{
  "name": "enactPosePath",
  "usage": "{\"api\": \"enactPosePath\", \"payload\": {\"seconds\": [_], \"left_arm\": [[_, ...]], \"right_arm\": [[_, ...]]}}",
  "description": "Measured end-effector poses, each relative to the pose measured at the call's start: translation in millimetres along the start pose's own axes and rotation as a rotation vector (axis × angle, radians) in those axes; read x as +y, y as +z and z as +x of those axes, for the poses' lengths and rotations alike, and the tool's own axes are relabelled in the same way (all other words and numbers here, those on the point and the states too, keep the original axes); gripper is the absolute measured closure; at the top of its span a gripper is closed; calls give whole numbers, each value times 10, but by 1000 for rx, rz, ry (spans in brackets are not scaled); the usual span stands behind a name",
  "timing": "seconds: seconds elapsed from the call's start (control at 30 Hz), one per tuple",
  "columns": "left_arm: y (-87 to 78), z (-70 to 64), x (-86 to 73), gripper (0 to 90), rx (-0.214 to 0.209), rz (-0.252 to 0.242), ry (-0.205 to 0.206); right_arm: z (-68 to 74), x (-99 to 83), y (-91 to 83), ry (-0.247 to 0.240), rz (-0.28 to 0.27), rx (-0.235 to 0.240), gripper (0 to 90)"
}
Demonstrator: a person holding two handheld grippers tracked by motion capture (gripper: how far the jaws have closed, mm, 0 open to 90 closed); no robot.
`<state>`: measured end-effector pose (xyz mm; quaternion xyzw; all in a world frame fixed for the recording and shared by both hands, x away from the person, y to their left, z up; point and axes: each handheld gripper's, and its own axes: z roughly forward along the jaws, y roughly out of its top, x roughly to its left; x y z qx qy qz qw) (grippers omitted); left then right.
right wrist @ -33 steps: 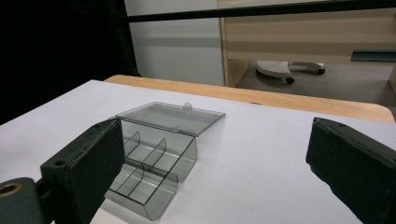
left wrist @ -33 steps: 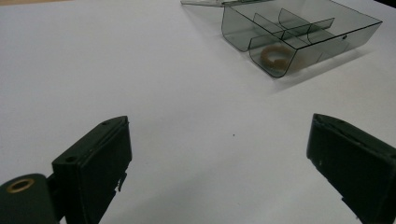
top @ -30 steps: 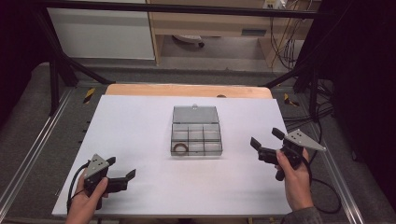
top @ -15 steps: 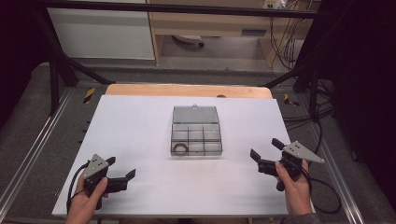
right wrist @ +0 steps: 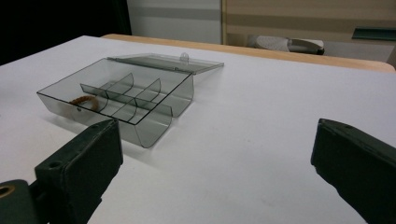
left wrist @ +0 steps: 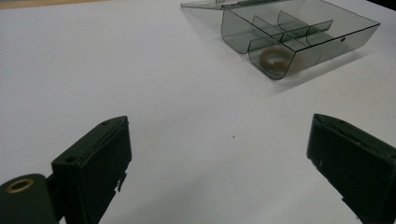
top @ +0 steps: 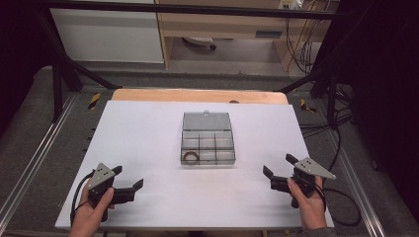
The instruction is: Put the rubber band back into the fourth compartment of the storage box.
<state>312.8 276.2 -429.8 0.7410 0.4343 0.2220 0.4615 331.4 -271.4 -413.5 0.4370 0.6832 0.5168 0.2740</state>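
A clear smoky plastic compartment box (top: 207, 143) sits mid-table with its lid (top: 206, 120) folded flat behind it. A tan ring (top: 190, 157) lies in its front left compartment, also seen as the ring (left wrist: 275, 59) in the left gripper view and the ring (right wrist: 84, 101) in the right gripper view. My left gripper (top: 127, 178) rests low at the table's front left, jaws wide open and empty. My right gripper (top: 279, 165) is held at the front right, open and empty too. Both stand well short of the box (left wrist: 299, 39) (right wrist: 121, 100).
The white table top (top: 148, 138) has a wooden strip (top: 197, 95) along its far edge. Metal frame rails (top: 29, 168) run along both sides. Cables (top: 346, 207) trail at the right. Shelving and a white cabinet stand beyond the table.
My right gripper has moved back toward the table's front edge and lower. The left gripper has stayed put. Both remain open.
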Motion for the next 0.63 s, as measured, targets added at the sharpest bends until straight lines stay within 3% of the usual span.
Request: {"api": "enactPosePath", "payload": {"seconds": [0.33,0.63], "left_arm": [[1,-2,2,59,-3,0,4],[3,-6,9,59,-5,0,5]], "right_arm": [[4,-133,138,18,62,15,27],[87,-220,333,-33,209,-20,29]]}}
